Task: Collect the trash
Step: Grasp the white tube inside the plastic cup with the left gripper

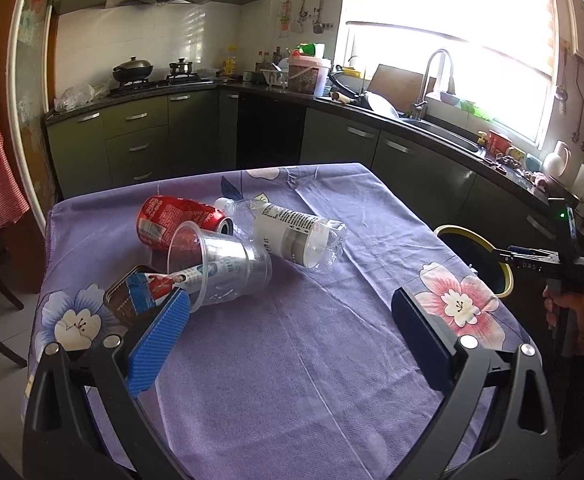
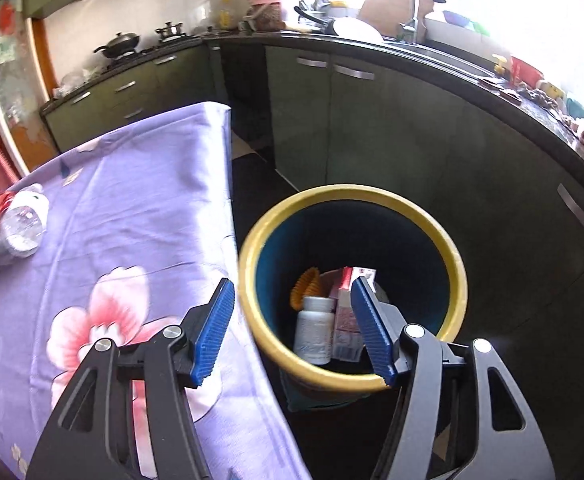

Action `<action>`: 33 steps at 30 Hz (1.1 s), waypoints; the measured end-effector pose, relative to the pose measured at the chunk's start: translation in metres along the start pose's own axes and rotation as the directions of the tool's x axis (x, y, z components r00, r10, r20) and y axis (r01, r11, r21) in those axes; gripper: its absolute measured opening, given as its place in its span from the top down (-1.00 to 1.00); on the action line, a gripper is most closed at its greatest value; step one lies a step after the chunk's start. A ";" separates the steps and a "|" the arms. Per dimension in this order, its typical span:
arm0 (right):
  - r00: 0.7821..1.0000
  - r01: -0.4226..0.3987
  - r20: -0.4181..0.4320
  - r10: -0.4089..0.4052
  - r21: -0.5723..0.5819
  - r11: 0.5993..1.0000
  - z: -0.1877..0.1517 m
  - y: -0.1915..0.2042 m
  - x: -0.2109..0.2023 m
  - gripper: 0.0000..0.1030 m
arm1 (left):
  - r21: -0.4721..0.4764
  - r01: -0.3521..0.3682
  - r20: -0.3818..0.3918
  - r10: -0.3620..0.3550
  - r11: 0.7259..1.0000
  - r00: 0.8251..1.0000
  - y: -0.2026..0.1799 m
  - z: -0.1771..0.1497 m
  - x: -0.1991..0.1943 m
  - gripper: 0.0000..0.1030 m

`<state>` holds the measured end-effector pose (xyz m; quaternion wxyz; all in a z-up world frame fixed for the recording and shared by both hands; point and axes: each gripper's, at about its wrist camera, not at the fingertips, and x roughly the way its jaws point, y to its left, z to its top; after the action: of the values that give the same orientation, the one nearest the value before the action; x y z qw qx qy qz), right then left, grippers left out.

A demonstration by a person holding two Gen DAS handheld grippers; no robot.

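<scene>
A red can [image 1: 175,220], a clear plastic cup [image 1: 219,266], a clear bottle [image 1: 292,232] and a flat tin with a printed label [image 1: 139,292] lie together on the purple flowered tablecloth [image 1: 292,340]. My left gripper [image 1: 292,312] is open and empty above the cloth, its left finger beside the cup and tin. My right gripper [image 2: 292,308] is open and empty above the yellow-rimmed bin [image 2: 352,196], which holds a white pill bottle [image 2: 316,328], a red-and-white box [image 2: 348,312] and an orange item [image 2: 308,286]. The bin [image 1: 504,276] and right gripper [image 1: 532,258] also show in the left wrist view.
The bin stands on the floor by the table's right edge [image 2: 231,208]. Dark green kitchen cabinets [image 2: 372,120] and a counter with sink [image 1: 444,128] run behind. A stove with pots [image 1: 139,72] is at the back left. The bottle also shows at the right wrist view's left [image 2: 23,220].
</scene>
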<state>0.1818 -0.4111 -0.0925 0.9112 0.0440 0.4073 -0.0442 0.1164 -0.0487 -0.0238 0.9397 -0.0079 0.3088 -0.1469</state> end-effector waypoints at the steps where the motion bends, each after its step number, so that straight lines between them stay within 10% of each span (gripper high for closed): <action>1: 1.000 -0.012 0.000 0.012 -0.005 1.000 -0.002 0.003 -0.002 -0.17 | 0.008 -0.006 -0.002 0.006 1.000 1.000 0.003 0.003 0.003 -0.86; 10: 0.999 -0.047 -0.019 0.046 -0.043 0.998 -0.010 0.024 0.000 -0.17 | 0.004 0.050 -0.058 -0.050 0.999 0.997 0.037 0.010 0.025 -0.79; 16: 0.998 -0.067 -0.024 0.066 -0.053 0.996 -0.010 0.027 0.004 -0.17 | 0.149 0.058 -0.070 -0.048 0.987 0.996 0.060 0.014 0.020 -0.23; 22: 0.997 -0.071 -0.041 0.069 -0.068 0.995 -0.010 0.033 0.008 -0.17 | 0.328 0.168 -0.147 -0.126 0.930 0.981 0.082 0.016 0.023 -0.10; 33: 0.996 -0.056 -0.067 0.052 -0.060 0.997 -0.016 0.046 0.010 -0.17 | 0.518 0.211 -0.286 -0.064 0.829 0.956 0.096 0.010 0.068 0.27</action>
<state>0.1821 -0.3643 -0.1079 0.8992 0.0280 0.4366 -0.0055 0.2001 0.0232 -0.0653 0.8421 0.2555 0.3717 -0.2958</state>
